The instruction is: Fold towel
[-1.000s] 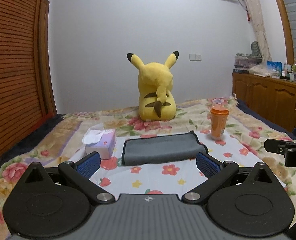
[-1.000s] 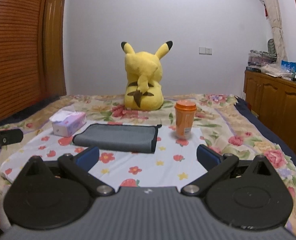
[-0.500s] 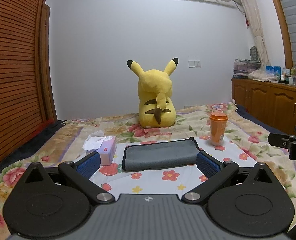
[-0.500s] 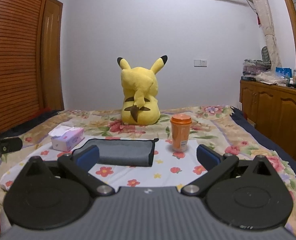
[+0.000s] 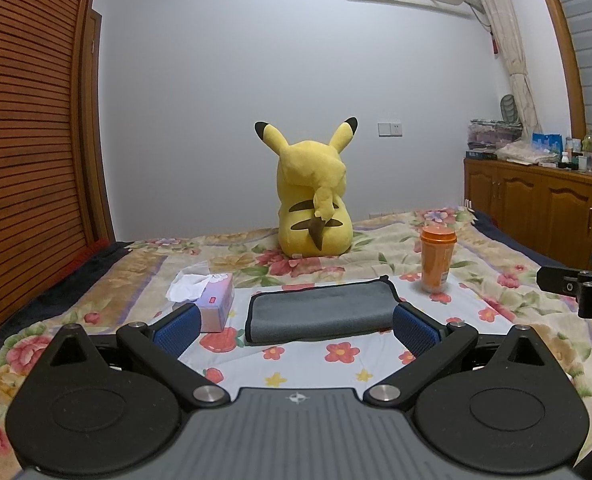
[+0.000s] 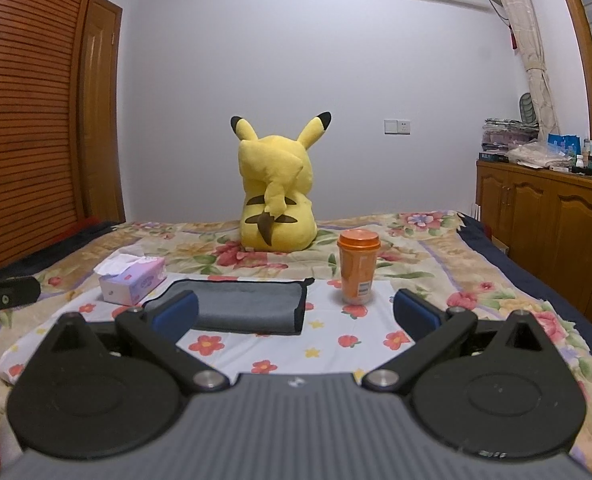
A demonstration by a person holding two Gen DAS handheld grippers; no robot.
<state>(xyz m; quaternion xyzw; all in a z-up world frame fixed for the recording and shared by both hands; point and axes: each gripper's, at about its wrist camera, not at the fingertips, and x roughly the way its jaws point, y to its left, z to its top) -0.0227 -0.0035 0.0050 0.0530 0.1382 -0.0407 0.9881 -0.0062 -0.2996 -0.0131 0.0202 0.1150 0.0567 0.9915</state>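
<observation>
We hold the left gripper [image 5: 296,330] and the right gripper [image 6: 295,316] above the near edge of the bed [image 5: 508,280], both with jaws spread wide and gripping nothing. The grey towel [image 5: 320,310] lies folded on the white flowered sheet [image 5: 316,364] toward the middle of the bed, apart from both grippers. A tissue box [image 5: 212,300] sits just to its left, an orange cup [image 5: 436,258] stands to its right, and a yellow plush toy [image 5: 312,200] sits at the far edge.
</observation>
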